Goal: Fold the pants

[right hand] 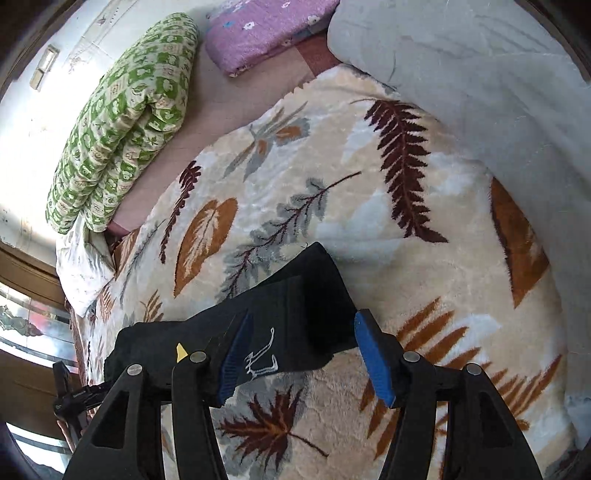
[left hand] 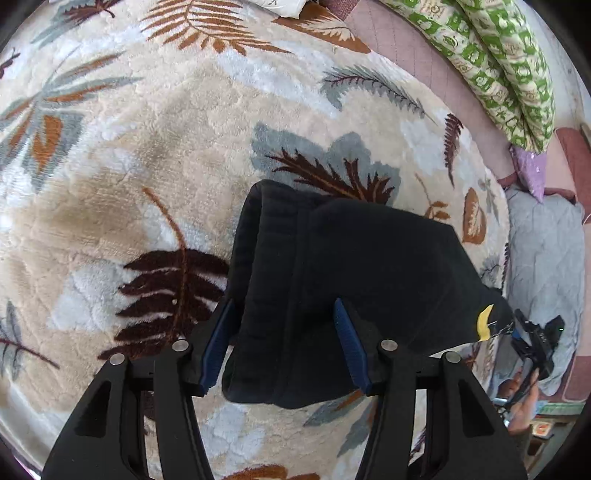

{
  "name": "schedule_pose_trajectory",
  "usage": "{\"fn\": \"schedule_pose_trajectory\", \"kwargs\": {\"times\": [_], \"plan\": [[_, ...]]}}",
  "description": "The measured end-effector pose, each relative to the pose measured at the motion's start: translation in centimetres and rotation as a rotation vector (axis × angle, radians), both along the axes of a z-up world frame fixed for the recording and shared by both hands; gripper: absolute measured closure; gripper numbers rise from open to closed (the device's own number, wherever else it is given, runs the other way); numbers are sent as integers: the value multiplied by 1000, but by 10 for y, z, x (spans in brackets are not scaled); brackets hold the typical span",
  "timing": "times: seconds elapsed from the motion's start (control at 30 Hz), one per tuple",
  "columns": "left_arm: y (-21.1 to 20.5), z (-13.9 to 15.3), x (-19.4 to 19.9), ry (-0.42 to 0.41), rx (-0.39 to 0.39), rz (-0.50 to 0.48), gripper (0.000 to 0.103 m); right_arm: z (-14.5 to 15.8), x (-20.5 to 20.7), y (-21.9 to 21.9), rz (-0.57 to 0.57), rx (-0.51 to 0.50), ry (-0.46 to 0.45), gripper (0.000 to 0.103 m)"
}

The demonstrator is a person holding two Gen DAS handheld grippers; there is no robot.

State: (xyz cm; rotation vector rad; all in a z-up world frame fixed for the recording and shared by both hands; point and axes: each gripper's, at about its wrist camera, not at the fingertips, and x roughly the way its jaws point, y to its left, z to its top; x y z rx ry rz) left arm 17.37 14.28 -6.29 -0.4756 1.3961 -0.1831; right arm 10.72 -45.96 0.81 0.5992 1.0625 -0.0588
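Lying folded on the leaf-patterned blanket (left hand: 147, 155), the black pants (left hand: 332, 280) sit between both grippers' parted jaws; left gripper (left hand: 284, 347) and right gripper (right hand: 304, 354) grip nothing.

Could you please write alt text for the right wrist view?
Folded black pants lie on a cream blanket with a leaf pattern, between the open blue-padded right tongs, which do not grip them. A green patterned quilt and a purple cushion lie behind.

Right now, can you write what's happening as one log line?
pants: folded, on leaf blanket | left hand-held gripper: open | right hand-held gripper: open
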Motion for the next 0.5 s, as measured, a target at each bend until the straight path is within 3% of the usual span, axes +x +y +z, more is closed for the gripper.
{"fn": "schedule_pose_trajectory", "kwargs": {"times": [0.1, 0.17, 0.2, 0.23, 0.27, 0.3, 0.33, 0.5], "plan": [[-2, 0, 2, -10, -48, -17, 38, -13, 15, 3, 18, 45, 4, 44], [-5, 2, 2, -37, -57, -41, 38, -21, 24, 9, 54, 81, 25, 52], [-6, 3, 1, -50, -61, -40, 38, -24, 26, 13, 80, 96, 34, 61], [-6, 6, 0, -66, -69, -30, 50, -25, 28, 18, 107, 94, 41, 91], [-7, 9, -1, -80, -75, -29, 60, -25, 30, 24, 140, 73, 50, 98], [-7, 11, -1, -88, -87, -29, 76, -24, 30, 30, 167, 47, 54, 98], [-8, 14, -1, -93, -99, -24, 83, -21, 31, 34, 181, 16, 49, 98], [0, 23, 3, -124, -125, 52, 90, 5, 37, 42, 213, -79, -7, 99]]}}
